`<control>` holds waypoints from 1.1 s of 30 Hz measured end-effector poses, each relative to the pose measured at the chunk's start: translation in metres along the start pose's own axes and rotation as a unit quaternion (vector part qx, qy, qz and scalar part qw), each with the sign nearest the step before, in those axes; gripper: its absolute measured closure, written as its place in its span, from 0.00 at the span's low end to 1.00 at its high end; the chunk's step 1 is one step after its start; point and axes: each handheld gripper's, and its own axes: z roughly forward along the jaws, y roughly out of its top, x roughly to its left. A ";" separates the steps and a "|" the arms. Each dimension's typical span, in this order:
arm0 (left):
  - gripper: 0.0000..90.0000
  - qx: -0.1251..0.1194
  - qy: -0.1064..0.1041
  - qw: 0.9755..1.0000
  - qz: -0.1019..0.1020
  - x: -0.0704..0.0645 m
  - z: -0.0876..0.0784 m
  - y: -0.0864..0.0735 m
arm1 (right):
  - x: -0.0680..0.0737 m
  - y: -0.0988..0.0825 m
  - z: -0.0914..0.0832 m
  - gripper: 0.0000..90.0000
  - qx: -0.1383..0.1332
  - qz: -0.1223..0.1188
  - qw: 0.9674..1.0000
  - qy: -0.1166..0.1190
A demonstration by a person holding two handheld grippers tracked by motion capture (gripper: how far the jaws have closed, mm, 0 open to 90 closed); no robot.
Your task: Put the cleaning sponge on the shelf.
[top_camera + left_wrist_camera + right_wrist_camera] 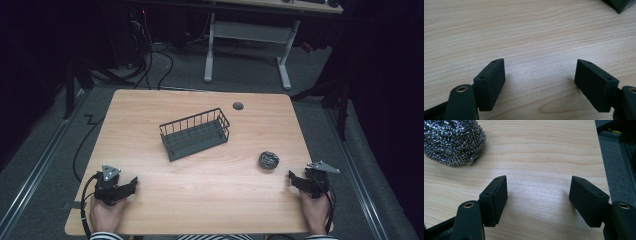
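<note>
Right gripper [537,200]: fingers [495,200] spread wide, nothing between them, bare wood grain in the gap. It rests low over the worktop [200,170] at the near right corner, held by the person's right hand [315,212]; in the high view the right gripper [300,181] points inward toward the left.

Left gripper [539,83]: fingers [491,83] likewise spread apart, empty, bare wood between. In the high view the left gripper [127,187] sits at the near left corner, held by the left hand [105,215], grey three-cornered plate on top, cable looping off the worktop edge.

Steel scourer [452,141]: a rounded wad of tangled, shiny metal wire, silver-grey with dark gaps, slightly flattened. It lies on the worktop ahead and to the left of the right fingers, apart from them. In the high view the steel scourer [268,160] lies right of centre, near the right gripper.

Wire basket [195,134]: dark, oblong, upright bars along the walls, set at an angle in the middle of the worktop, well apart from both grippers. Its corner [620,5] enters the left gripper view at top right.

Small dark round grommet [238,105] near the far edge. Striped sleeves at the bottom edge.
</note>
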 end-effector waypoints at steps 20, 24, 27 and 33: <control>0.24 -0.009 -0.029 0.999 -0.029 0.001 0.008 0.008 | 0.001 0.000 0.000 0.35 -0.001 -0.002 1.000 0.003; 0.26 -0.009 -0.021 0.999 -0.029 0.000 0.008 0.008 | 0.001 0.000 0.000 0.35 -0.001 -0.002 1.000 0.003; 0.26 -0.008 -0.020 0.999 -0.030 0.000 0.008 0.009 | 0.001 0.000 0.000 0.35 -0.001 -0.002 1.000 0.004; 0.28 -0.004 -0.033 0.999 -0.030 -0.004 0.005 0.013 | 0.001 0.000 0.000 0.35 -0.001 -0.003 1.000 0.004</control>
